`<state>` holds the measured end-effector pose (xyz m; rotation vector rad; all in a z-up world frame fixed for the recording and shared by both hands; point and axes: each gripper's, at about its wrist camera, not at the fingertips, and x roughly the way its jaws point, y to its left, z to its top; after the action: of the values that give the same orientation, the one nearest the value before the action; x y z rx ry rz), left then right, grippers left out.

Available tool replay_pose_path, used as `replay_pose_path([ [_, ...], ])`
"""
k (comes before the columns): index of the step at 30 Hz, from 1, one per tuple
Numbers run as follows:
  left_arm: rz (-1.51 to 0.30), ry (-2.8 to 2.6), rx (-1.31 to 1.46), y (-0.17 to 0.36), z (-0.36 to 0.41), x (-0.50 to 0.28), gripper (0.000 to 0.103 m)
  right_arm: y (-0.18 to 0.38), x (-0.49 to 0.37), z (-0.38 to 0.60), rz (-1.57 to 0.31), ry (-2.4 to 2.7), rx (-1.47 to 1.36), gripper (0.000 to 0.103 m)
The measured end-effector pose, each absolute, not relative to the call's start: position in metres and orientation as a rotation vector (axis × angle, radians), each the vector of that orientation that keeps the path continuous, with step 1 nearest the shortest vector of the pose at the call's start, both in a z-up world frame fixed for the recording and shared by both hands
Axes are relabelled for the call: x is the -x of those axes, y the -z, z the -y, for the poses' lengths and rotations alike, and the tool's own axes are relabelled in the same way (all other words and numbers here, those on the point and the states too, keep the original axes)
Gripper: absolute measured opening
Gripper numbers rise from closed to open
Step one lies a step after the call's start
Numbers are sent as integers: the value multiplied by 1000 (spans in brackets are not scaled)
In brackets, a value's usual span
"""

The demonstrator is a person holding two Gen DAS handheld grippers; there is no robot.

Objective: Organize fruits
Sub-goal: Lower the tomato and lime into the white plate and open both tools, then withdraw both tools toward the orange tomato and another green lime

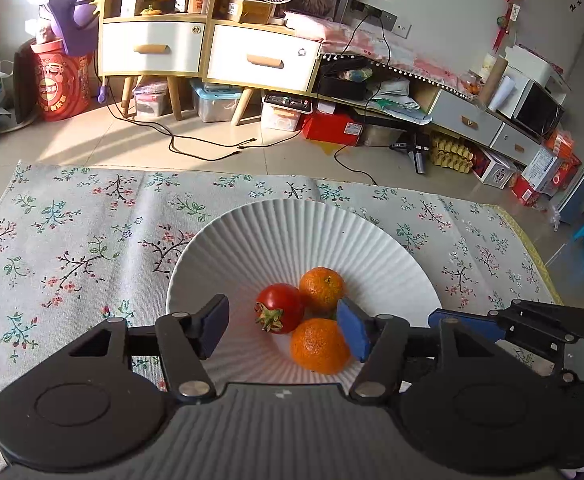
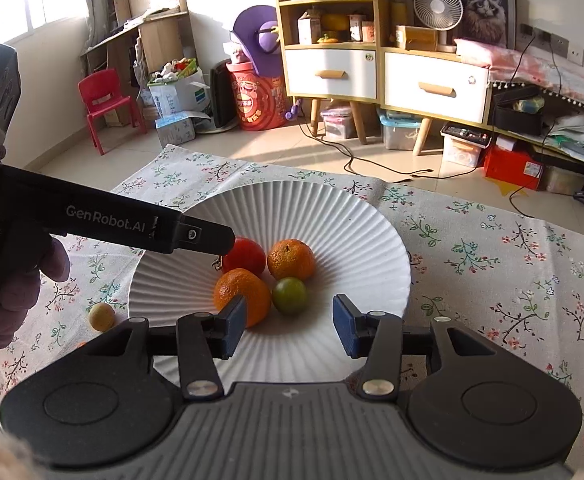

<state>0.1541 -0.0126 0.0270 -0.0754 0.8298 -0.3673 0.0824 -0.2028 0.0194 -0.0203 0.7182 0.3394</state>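
A: Logging fruit positions: white ribbed plate (image 2: 356,216) at frame centre on the floral-cloth surface (image 2: 492,264), holding a tomato (image 2: 247,256), two mandarins (image 2: 292,259) (image 2: 240,294) and a small green fruit (image 2: 289,295). One small yellowish fruit (image 2: 101,317) sits off the plate, lower left of the right wrist view.

B: Gripper states?

A: Left hand-held gripper (image 1: 285,330) spread wide over the plate, holding nothing; right hand-held gripper (image 2: 289,326) likewise parted and empty, the green fruit just beyond its pads.

B: Handling notes?

A: Judging the stray fruit light, round, prone to rolling; take it across its widest middle, gently. The tomato looks soft-skinned and bruisable; the mandarins have a yielding peel with fair grip
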Motion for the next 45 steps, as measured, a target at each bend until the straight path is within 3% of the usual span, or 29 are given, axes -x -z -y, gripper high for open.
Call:
replay_pose_path([
  [6, -816, 357, 55, -26, 0, -132, 74, -21, -67, 208, -720, -329, -7, 54],
  [11, -806, 345, 26, -23, -10, -111, 84, -20, -52, 210, -724, -331, -23, 69],
  [19, -806, 305, 3, -19, -22, -90, 97, -15, -39, 208, -728, -334, -31, 85],
  [26, -756, 259, -17, -1, -36, -67, 100, -7, -30, 203, -716, -328, 6, 97],
  [37, -805, 226, -16, 36, -51, -55, 100, 21, -24, 198, -719, -276, 71, 98],
  [45, -715, 230, -90, 46, -47, -40, 100, 33, -26, 188, -721, -270, 133, 96],
])
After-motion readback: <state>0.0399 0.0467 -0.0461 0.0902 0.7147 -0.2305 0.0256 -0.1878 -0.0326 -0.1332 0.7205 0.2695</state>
